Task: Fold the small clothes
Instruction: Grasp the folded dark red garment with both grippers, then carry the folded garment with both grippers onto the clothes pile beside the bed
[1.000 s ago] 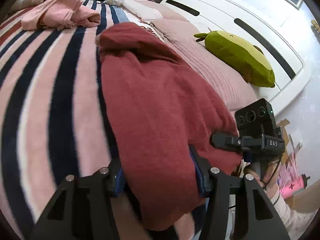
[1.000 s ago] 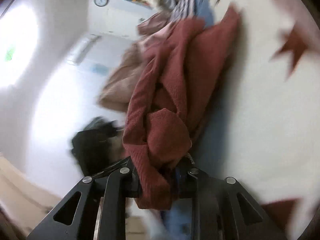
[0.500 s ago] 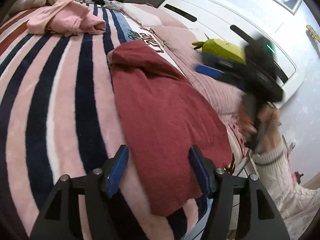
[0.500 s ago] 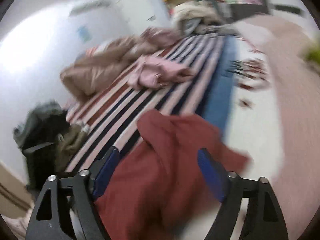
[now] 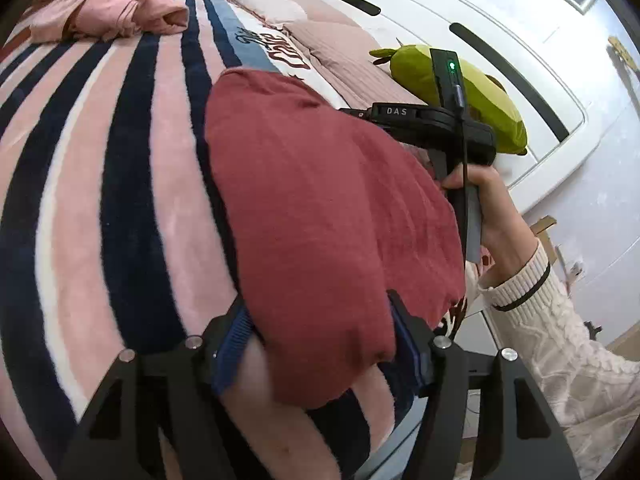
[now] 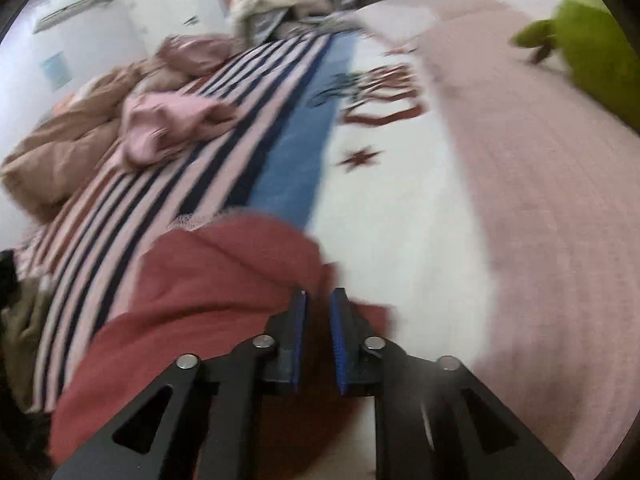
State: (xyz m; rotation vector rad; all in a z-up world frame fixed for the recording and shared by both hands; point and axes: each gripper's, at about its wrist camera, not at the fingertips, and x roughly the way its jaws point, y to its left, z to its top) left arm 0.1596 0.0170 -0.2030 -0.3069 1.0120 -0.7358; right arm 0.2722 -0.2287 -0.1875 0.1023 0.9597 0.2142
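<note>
A dark red garment lies folded on the striped blanket. My left gripper is open, its blue pads on either side of the garment's near edge. In the right wrist view the same red garment lies under and to the left of my right gripper, whose fingers stand almost together with a thin gap and nothing between them. The right gripper's body shows at the garment's far right edge in the left wrist view.
A pink garment lies crumpled at the far end of the blanket, also in the right wrist view. A green plush toy rests by the white headboard. A brown quilt is heaped at left.
Both grippers let go of the red garment, which now lies flat. The right gripper swung over it and its fingers closed almost together. The left gripper stays open at the near edge.
</note>
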